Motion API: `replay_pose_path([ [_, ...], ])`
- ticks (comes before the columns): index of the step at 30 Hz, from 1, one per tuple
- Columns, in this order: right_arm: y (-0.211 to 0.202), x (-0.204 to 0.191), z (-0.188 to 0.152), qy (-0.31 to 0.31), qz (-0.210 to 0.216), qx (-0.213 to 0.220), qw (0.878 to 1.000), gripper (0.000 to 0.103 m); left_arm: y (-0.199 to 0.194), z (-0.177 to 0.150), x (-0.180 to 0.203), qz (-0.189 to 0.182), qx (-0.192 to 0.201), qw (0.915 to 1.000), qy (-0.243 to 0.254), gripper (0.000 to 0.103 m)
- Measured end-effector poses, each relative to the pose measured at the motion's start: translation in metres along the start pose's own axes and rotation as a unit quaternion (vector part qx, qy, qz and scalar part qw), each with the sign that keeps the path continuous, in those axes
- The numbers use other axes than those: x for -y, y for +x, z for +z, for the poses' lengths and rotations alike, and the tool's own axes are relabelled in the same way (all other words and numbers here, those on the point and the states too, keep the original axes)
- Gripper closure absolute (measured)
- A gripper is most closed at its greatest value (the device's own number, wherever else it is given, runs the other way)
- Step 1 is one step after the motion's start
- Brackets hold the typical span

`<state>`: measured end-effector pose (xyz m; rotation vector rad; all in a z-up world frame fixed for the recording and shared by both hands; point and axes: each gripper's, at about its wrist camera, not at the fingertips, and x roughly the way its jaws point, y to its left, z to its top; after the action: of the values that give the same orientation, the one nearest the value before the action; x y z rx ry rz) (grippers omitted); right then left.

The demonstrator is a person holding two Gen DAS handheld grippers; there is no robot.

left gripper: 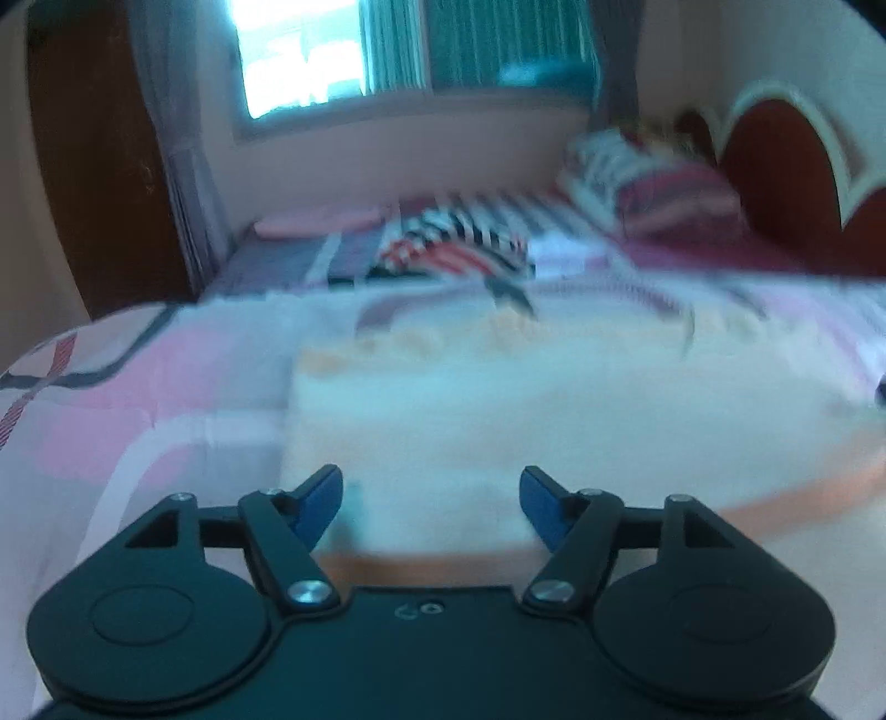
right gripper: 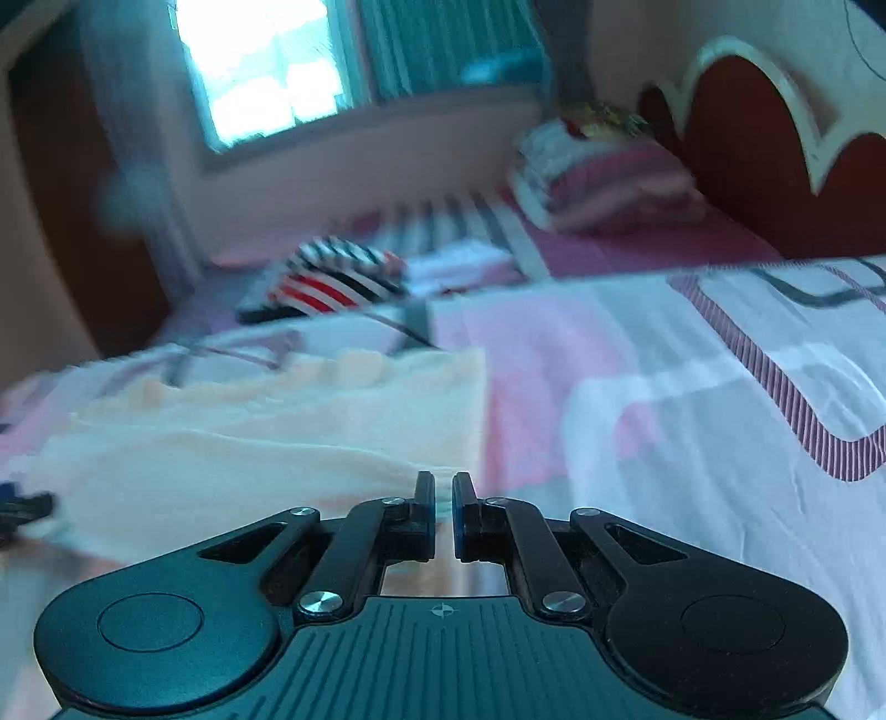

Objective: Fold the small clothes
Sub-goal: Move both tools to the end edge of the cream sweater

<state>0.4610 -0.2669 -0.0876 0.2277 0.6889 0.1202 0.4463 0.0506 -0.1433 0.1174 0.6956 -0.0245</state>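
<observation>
A pale peach cloth (left gripper: 498,421), blurred, lies flat on the bed (left gripper: 138,399) just ahead of the spread left hand-held gripper (left gripper: 431,507). The right hand-held gripper (right gripper: 443,515), pressed together, sits at its edge. Window (left gripper: 299,50) beyond.

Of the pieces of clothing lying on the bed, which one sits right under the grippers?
The pale peach garment, spread flat right before both grippers. The red, black and white striped piece lies farther back, toward the window, bunched up rather than flat.
</observation>
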Motion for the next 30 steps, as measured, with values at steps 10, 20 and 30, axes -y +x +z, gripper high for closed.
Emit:
replay_pose_path([
  [10, -0.039, -0.023, -0.015, -0.028, 0.001, 0.001, 1.000, 0.097, -0.027, -0.005, 0.003, 0.012, 0.001, 0.9998, 0.013, 0.036],
  [20, -0.112, -0.018, -0.034, -0.017, 0.012, 0.000, 1.000, 0.043, -0.110, -0.052, -0.005, 0.010, 0.022, 0.9994, 0.025, 0.019],
  [30, -0.221, 0.003, -0.124, 0.039, 0.054, -0.038, 0.997, 0.042, -0.192, -0.158, -0.060, -0.040, -0.052, 0.9978, -0.012, 0.036],
])
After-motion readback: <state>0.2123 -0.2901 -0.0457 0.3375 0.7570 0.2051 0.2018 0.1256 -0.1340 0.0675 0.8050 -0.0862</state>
